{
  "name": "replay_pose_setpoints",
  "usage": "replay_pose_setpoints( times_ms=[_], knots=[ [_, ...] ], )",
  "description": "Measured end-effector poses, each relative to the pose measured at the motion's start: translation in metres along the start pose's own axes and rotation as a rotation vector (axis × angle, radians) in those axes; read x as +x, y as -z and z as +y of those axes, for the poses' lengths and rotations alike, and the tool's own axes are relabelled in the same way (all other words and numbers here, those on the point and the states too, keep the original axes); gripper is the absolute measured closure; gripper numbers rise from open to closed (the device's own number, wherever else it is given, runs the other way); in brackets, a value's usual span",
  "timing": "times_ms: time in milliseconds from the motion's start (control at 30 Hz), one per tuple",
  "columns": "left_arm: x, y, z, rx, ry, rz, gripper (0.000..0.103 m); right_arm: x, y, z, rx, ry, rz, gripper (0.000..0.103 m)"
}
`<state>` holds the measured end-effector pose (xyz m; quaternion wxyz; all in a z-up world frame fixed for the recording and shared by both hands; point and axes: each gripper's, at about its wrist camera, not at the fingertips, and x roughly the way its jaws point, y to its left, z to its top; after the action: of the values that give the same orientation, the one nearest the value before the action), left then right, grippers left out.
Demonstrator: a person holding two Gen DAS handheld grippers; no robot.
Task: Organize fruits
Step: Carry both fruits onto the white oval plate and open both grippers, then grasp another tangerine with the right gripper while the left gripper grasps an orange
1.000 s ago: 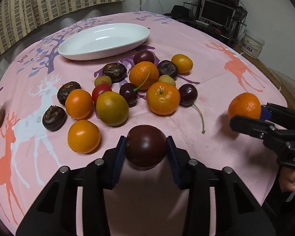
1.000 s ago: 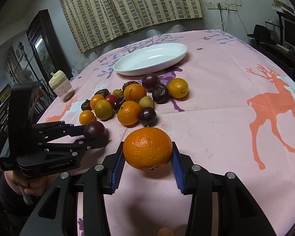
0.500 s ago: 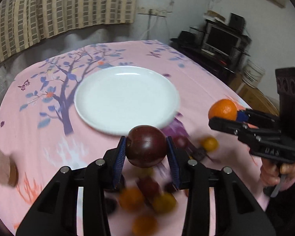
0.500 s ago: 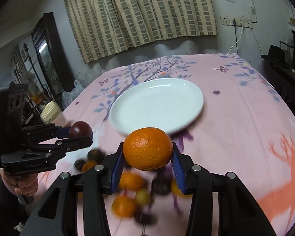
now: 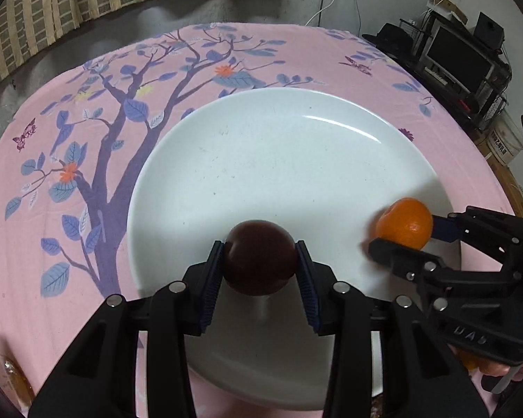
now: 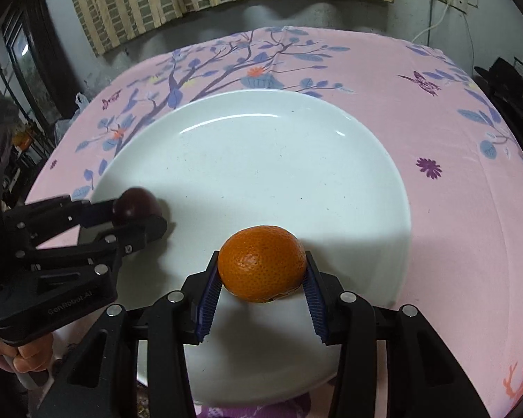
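Both fruits now over plate, fingers clamped.

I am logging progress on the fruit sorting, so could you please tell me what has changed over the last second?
Both grippers carried their fruit away from the pile to above the white plate. The left gripper brought the dark plum, the right gripper the orange tangerine. Nothing was released: both stay clamped, and the plate holds no fruit yet.

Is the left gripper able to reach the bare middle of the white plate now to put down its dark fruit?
Probably yes. The left gripper, shut on the dark fruit, is already over the white plate, whose middle is bare. The right gripper with the orange stays off to the side.
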<state>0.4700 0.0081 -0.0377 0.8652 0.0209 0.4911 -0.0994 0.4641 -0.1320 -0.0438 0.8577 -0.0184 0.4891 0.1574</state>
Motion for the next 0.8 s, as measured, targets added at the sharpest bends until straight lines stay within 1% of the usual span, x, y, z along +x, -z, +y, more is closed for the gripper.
replay_pose_setpoints(
  times_ms=[33, 67, 100, 133, 167, 233, 300, 367, 433, 467, 500, 533, 600, 667, 733, 800],
  knots=[
    [0.0, -0.002, -0.001, 0.003, -0.006, 0.001, 0.063, -0.001, 0.0, 0.002, -0.014, 0.008, -0.004, 0.057],
    [0.0, -0.002, -0.002, 0.003, -0.015, 0.001, 0.058, -0.001, 0.0, 0.004, -0.023, 0.017, -0.003, 0.05],
    [-0.003, -0.003, -0.002, -0.002, -0.031, -0.006, 0.045, -0.003, 0.001, 0.005, -0.023, 0.016, -0.006, 0.046],
    [-0.009, -0.003, -0.003, -0.007, -0.052, -0.024, 0.038, -0.007, 0.002, 0.004, -0.021, 0.011, -0.012, 0.043],
    [-0.02, -0.002, -0.002, -0.012, -0.073, -0.058, 0.031, -0.016, 0.005, 0.004, -0.018, 0.006, -0.029, 0.043],
    [-0.045, 0.006, -0.004, -0.003, -0.088, -0.106, 0.027, -0.04, 0.015, 0.005, -0.03, 0.008, -0.067, 0.042],
    [-0.076, 0.023, -0.004, 0.003, -0.076, -0.147, 0.011, -0.073, 0.034, 0.009, -0.056, 0.019, -0.13, 0.037],
    [-0.104, 0.048, -0.003, -0.005, -0.057, -0.187, 0.008, -0.109, 0.067, 0.012, -0.066, 0.017, -0.194, 0.034],
    [-0.125, 0.075, -0.002, -0.006, -0.035, -0.208, 0.007, -0.129, 0.095, 0.012, -0.06, 0.012, -0.222, 0.034],
    [-0.133, 0.093, -0.002, -0.01, -0.022, -0.219, 0.005, -0.14, 0.117, 0.012, -0.048, 0.004, -0.234, 0.034],
    [-0.139, 0.109, -0.002, -0.019, -0.013, -0.227, 0.005, -0.146, 0.131, 0.013, -0.035, -0.001, -0.238, 0.034],
    [-0.141, 0.121, -0.002, -0.026, -0.009, -0.229, 0.005, -0.153, 0.153, 0.014, -0.015, -0.009, -0.239, 0.034],
    [-0.142, 0.149, -0.002, -0.032, 0.005, -0.222, 0.005, -0.159, 0.181, 0.019, 0.009, -0.028, -0.241, 0.034],
    [-0.139, 0.171, -0.003, -0.031, 0.017, -0.212, 0.005, -0.16, 0.203, 0.031, 0.004, -0.061, -0.244, 0.034],
    [-0.133, 0.189, -0.003, -0.035, 0.017, -0.189, 0.005, -0.158, 0.219, 0.047, -0.038, -0.069, -0.24, 0.034],
    [-0.128, 0.201, -0.001, -0.048, 0.002, -0.161, 0.005, -0.154, 0.226, 0.063, -0.082, -0.033, -0.233, 0.034]
  ],
)
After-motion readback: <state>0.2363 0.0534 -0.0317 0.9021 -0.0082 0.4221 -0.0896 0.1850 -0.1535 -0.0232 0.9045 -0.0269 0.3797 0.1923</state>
